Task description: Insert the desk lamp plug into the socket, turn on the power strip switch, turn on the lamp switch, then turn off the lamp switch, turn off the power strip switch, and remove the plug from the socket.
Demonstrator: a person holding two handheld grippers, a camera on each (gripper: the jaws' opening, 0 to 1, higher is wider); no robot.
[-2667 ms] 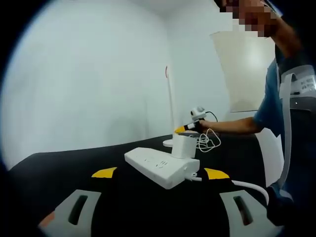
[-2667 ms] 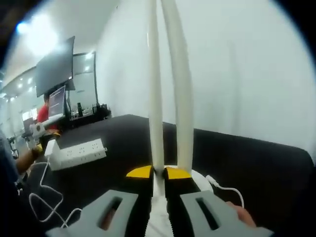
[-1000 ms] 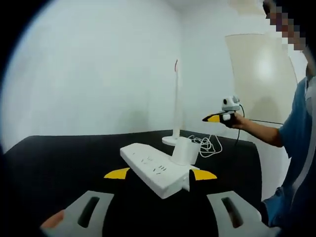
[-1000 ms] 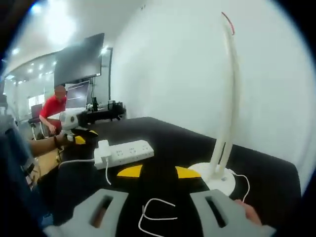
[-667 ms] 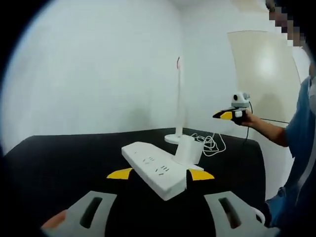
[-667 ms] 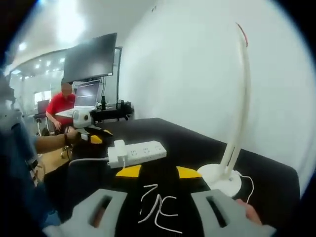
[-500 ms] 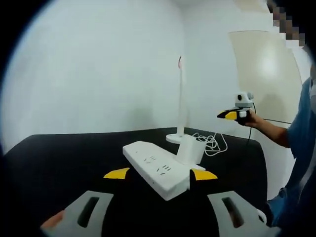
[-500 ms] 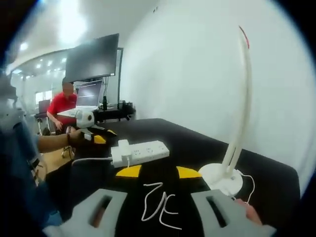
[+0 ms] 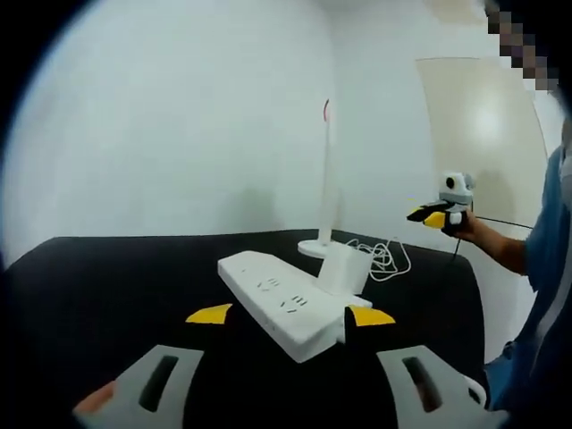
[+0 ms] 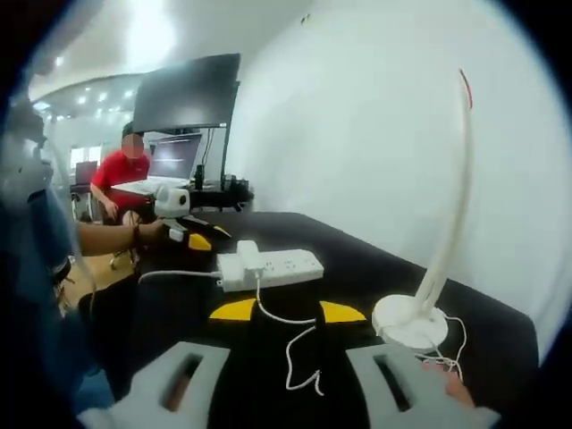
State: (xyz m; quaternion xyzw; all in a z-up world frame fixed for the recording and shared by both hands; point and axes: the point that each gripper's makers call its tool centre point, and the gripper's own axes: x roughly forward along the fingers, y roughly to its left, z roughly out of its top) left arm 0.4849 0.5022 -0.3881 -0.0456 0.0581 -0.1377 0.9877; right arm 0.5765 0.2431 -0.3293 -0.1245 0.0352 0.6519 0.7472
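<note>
- left gripper view: the left gripper [image 9: 286,315] hangs low over the black table [image 9: 107,286], jaws spread and holding nothing. the white power strip [image 9: 281,304] lies right ahead of them, near the table's front edge, with the lamp's plug [image 9: 340,270] seated in a socket at its far end. the desk lamp [image 9: 323,188] stands at the back edge by the wall, its cord [image 9: 384,259] looped beside the base. the right gripper [image 9: 435,214] is held in the air off the table's right side.
- right gripper view: the right gripper [image 10: 286,313] also has its jaws spread, empty, above the loose cord [image 10: 299,344]. the lamp's base [image 10: 409,322] sits to the right, the power strip [image 10: 273,265] further off, and the left gripper [image 10: 192,237] just beyond it.
- judgement: which step is in hand i cannot tell. if it is the strip's switch, that should want one jaw tip lowered squarely on the rocker, while the strip is kept from sliding.
</note>
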